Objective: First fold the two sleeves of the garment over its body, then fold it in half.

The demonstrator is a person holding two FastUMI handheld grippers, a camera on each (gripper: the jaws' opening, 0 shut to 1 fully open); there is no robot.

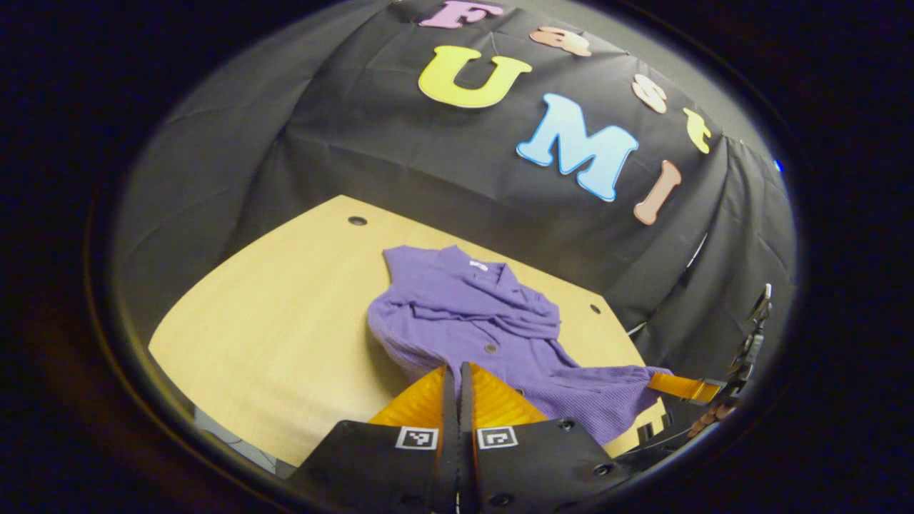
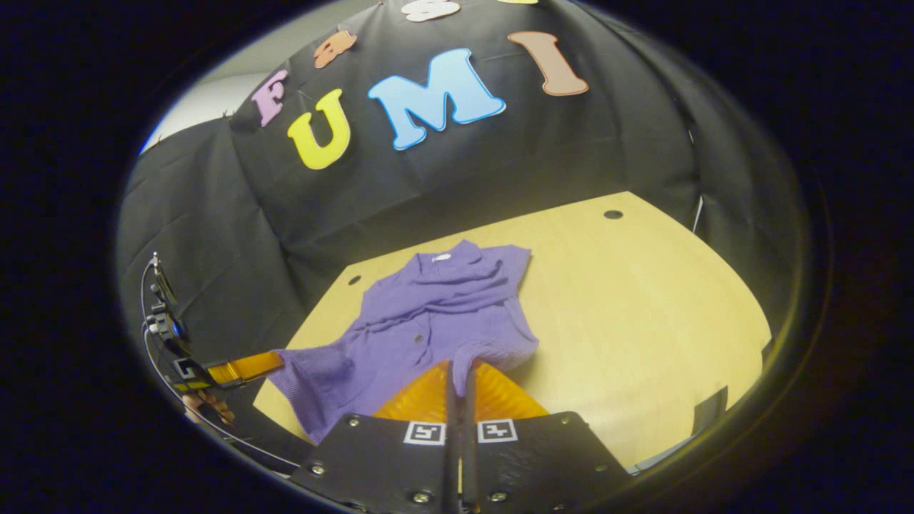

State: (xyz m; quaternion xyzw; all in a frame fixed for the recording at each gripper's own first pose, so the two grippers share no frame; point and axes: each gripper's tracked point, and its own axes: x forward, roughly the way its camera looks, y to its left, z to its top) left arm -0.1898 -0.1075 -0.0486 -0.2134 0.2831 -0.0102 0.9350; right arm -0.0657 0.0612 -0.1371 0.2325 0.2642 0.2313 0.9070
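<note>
A purple buttoned garment (image 1: pixel 464 314) (image 2: pixel 428 321) lies on the wooden table (image 1: pixel 285 314) (image 2: pixel 643 300), collar toward the booth wall. Its sleeves lie bunched across the chest. In the left gripper view my left gripper (image 1: pixel 459 371) is shut at one corner of the near hem. Farther right, my right gripper (image 1: pixel 653 382) pinches the other hem corner. In the right gripper view my right gripper (image 2: pixel 460 368) is shut with purple cloth caught between its fingers. There my left gripper (image 2: pixel 275 360) grips the left hem corner. The near hem stretches between the two grippers, slightly raised off the table.
Black cloth walls close behind the table's far edges. Small round holes (image 1: pixel 357 220) (image 2: pixel 613 214) mark the table's far corners. Bare wood lies on both sides of the garment. A hand (image 2: pixel 207 407) holds the left gripper near the table's front edge.
</note>
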